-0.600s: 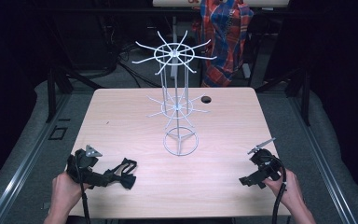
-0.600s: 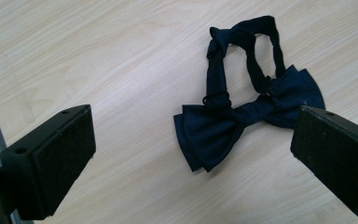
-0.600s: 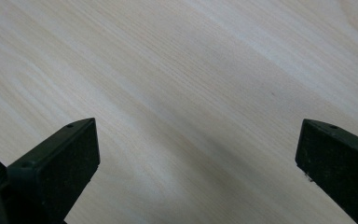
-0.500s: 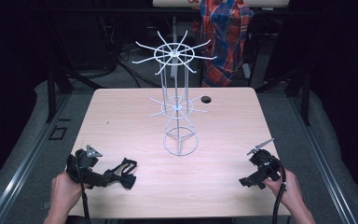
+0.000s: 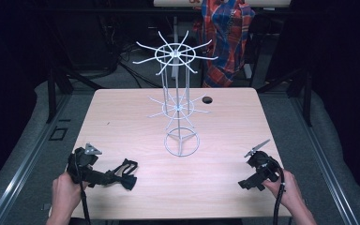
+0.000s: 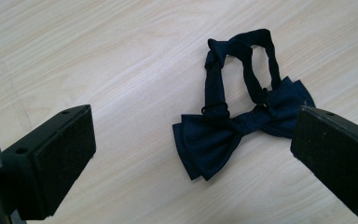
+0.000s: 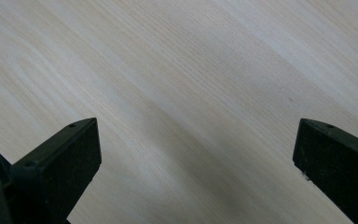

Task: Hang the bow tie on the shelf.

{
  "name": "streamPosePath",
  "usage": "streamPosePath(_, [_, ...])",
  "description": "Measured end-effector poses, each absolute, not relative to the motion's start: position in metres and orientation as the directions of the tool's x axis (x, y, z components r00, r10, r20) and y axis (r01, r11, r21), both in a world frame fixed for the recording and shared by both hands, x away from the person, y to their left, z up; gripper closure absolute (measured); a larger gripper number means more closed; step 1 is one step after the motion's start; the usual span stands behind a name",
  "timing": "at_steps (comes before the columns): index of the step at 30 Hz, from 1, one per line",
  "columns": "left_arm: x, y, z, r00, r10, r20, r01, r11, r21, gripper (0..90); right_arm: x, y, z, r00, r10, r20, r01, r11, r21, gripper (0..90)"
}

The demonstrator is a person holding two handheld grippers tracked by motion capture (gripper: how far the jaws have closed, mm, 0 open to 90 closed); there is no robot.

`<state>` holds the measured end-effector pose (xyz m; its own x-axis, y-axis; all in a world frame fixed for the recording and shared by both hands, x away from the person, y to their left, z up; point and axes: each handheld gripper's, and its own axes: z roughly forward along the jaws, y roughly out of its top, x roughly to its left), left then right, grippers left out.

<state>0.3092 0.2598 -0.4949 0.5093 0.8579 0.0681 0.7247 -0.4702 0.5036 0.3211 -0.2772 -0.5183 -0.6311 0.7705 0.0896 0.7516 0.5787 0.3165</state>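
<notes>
Item: dark bow tie (image 6: 242, 126) with looped neck strap, lying flat on the pale wood surface (image 5: 136, 117), near-left of the white wire rack (image 5: 178, 108) that stands mid-surface. Left gripper (image 5: 122, 172): just beside the bow tie, jaws spread wide, nothing between the pads; in the left gripper view the bow sits ahead of the jaws and toward the right-hand one, partly overlapped by it. Right gripper (image 5: 251, 183): well apart, near-right of the rack, jaws likewise wide and holding nothing, bare wood beneath. Risks, as judged: the bow lies off-centre to the jaws, so a closing could pinch one wing alone and the fabric slide out on lifting; flat cloth may let the pads scrape wood and catch nothing; the thin strap loop could snag on a jaw or drag, tugging the tie askew; a carry toward the rack could hook the strap on a wrong prong or rock the light stand.
</notes>
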Motion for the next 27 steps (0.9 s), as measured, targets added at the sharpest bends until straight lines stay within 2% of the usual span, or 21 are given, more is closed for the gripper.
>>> streamPosePath(2, [0.309, 0.255, -0.493, 0.509, 0.858, 0.069, 0.722, -0.47, 0.509, 0.1, 0.321, -0.276, -0.516, -0.641, 0.765, 0.066, 0.742, 0.596, 0.306, 0.9])
streamPosePath(6, [0.31, 0.244, -0.492, 0.537, 0.842, 0.045, 0.718, -0.485, 0.499, 1.6, 0.32, -0.275, -0.517, -0.651, 0.754, 0.088, 0.737, 0.6, 0.311, 1.0])
streamPosePath(13, [0.309, 0.23, -0.492, 0.588, 0.808, 0.042, 0.696, -0.532, 0.483, 9.6, 0.321, -0.276, -0.518, -0.648, 0.757, 0.085, 0.74, 0.6, 0.304, 2.1])
streamPosePath(18, [0.31, 0.223, -0.496, 0.609, 0.793, 0.032, 0.687, -0.547, 0.478, 18.8, 0.322, -0.274, -0.519, -0.645, 0.759, 0.095, 0.744, 0.594, 0.304, 2.5])
streamPosePath(22, [0.316, 0.213, -0.503, 0.64, 0.768, 0.02, 0.686, -0.583, 0.435, 28.8, 0.322, -0.272, -0.521, -0.645, 0.759, 0.092, 0.745, 0.597, 0.298, 3.0])
streamPosePath(27, [0.32, 0.209, -0.51, 0.649, 0.761, 0.016, 0.694, -0.6, 0.398, 34.4, 0.323, -0.274, -0.521, -0.644, 0.761, 0.076, 0.746, 0.603, 0.283, 3.2])
